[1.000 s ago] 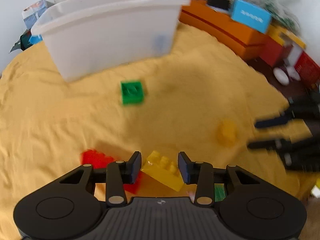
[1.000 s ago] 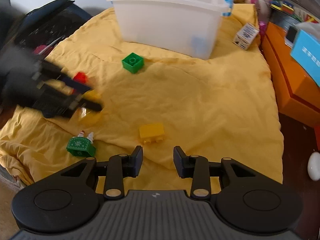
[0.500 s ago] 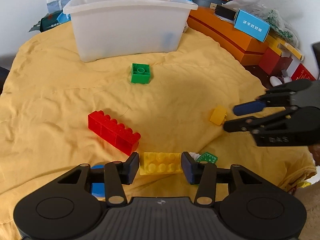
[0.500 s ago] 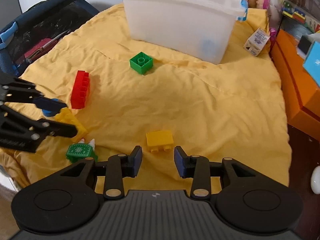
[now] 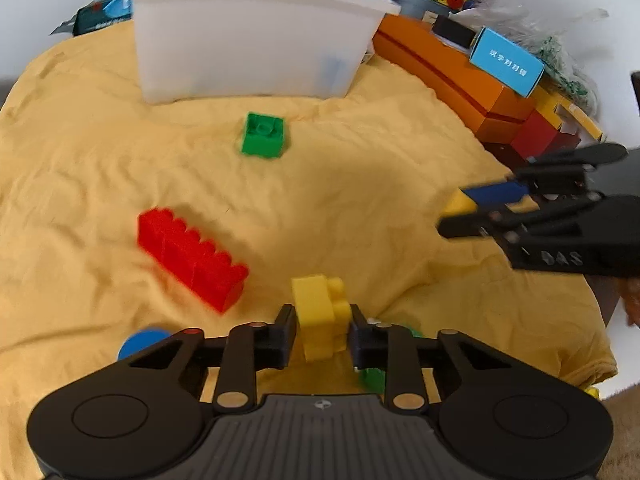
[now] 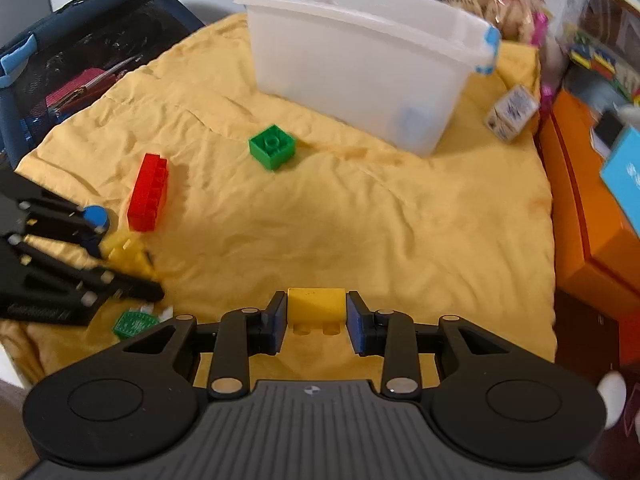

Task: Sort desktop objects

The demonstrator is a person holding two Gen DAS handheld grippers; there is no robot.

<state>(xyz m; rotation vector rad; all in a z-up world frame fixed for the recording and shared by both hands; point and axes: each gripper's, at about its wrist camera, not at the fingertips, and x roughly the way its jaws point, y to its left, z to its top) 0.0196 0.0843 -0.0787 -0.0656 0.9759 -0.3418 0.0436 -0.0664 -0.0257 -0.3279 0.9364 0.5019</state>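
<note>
A: Slippage is my worry. The left tool (image 5: 323,326) is closing its jaws on the long yellow brick (image 5: 320,312), which stands tilted between the pads, studs toward three o'clock. Caught that crooked, it could twist out on the lift.

B: And the right tool (image 6: 317,322)?

A: Its jaws are also closing, with the small yellow brick (image 6: 317,305) between them. Both pads look to be against its sides, though I can't swear they press. It lies on its side on the rumpled yellow cloth (image 6: 400,216), so a fold might drag along.

B: Room to move?

A: Plenty. The white bin (image 6: 360,60) sits at twelve o'clock in both views, its rim high, so each brick must clear it. Between lies open cloth, with only the green brick (image 6: 272,147) at eleven o'clock and the red brick (image 6: 149,194) at ten. The orange box (image 6: 592,220) bounds the cloth at three o'clock; the two tools are near each other, so a crossing swing could clash.
</note>
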